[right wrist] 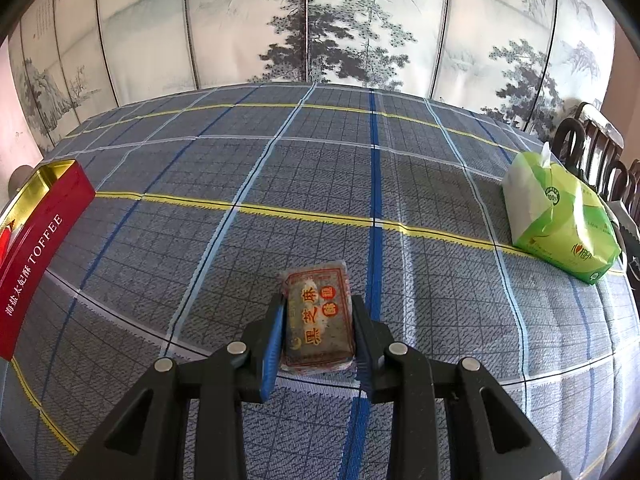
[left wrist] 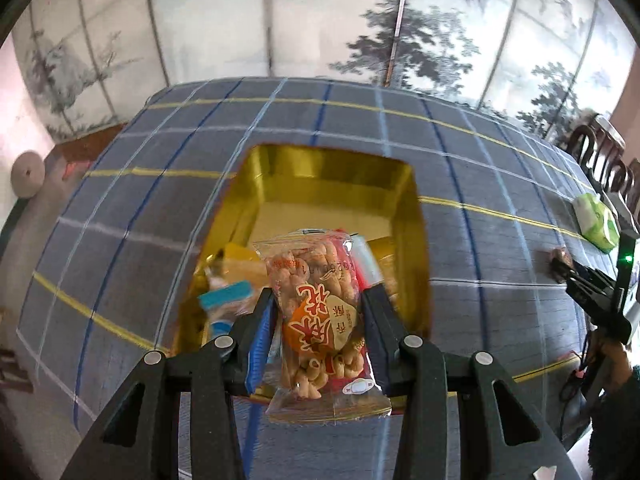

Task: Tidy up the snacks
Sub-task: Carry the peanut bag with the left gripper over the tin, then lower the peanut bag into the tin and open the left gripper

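Snack packet (left wrist: 320, 320) of twisted dough sticks sits clamped between the pads of the left gripper (left wrist: 318, 316), held by its long edges so the clear wrapper hangs free at both ends; this grip seems chosen to keep the contents uncrushed and let the packet drop cleanly. In the left wrist view it hangs above the near half of the gold-lined tin (left wrist: 404, 200), roughly at the tin's 6 o'clock, so the current step is judged to be delivery into the tin, release not yet made. Tin contents: a yellow packet (left wrist: 240, 266) and a blue-and-white packet (left wrist: 226, 300) at about 8 o'clock of the interior, something red and white (left wrist: 362, 260) partly hidden behind the held packet; far half of the floor bare. The right gripper (right wrist: 318, 332) is closed onto a small dark sesame bar (right wrist: 318, 320) in clear wrap, pads pressing both long sides; whether the bar is lifted or resting on the plaid-clothed bench (right wrist: 400, 160) cannot be told. In the right wrist view, the tin's red outer wall, lettered TOFFEE, lies at 9 o'clock, well apart from the bar. Green tissue pack (right wrist: 560, 216) at 2 o'clock, not a snack, likely stays out.
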A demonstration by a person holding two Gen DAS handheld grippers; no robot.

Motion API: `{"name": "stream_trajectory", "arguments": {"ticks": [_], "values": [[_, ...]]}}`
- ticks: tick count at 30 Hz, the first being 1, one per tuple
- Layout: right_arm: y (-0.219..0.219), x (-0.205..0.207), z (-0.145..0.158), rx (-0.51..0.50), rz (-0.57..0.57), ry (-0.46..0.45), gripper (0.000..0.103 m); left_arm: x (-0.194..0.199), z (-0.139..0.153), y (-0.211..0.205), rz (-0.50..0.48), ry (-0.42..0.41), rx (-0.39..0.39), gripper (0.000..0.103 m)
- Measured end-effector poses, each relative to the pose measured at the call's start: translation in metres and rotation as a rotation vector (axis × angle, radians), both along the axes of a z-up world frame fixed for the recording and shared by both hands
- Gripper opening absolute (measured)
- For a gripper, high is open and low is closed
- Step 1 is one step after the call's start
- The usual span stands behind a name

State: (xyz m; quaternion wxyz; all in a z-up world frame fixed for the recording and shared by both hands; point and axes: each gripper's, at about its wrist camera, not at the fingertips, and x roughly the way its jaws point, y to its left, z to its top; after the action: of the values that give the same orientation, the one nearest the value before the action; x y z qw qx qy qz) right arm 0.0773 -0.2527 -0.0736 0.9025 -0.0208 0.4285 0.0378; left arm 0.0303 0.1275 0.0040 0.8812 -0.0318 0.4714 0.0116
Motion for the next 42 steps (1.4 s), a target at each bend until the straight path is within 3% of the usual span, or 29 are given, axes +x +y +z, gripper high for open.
{"name": "stream_trajectory", "arguments": {"ticks": [8, 21, 37, 42], "values": [[-0.001, 0.0, 0.001, -0.003, 0.0, 0.0, 0.032, 0.0, -0.018, 0.02, 0.009, 0.019, 0.03, 0.038], [-0.002, -0.002, 0.003, -0.021, -0.002, -0.002, 0.032, 0.002, -0.031, 0.013, -0.017, 0.021, 0.122, 0.038], [0.0, -0.002, 0.004, -0.028, -0.029, 0.007, 0.031, 0.003, -0.032, 0.009, -0.021, 0.031, 0.129, 0.04], [0.0, 0.0, 0.004, -0.039, -0.043, 0.017, 0.031, 0.002, -0.03, 0.007, -0.015, 0.02, 0.14, 0.051]]}}
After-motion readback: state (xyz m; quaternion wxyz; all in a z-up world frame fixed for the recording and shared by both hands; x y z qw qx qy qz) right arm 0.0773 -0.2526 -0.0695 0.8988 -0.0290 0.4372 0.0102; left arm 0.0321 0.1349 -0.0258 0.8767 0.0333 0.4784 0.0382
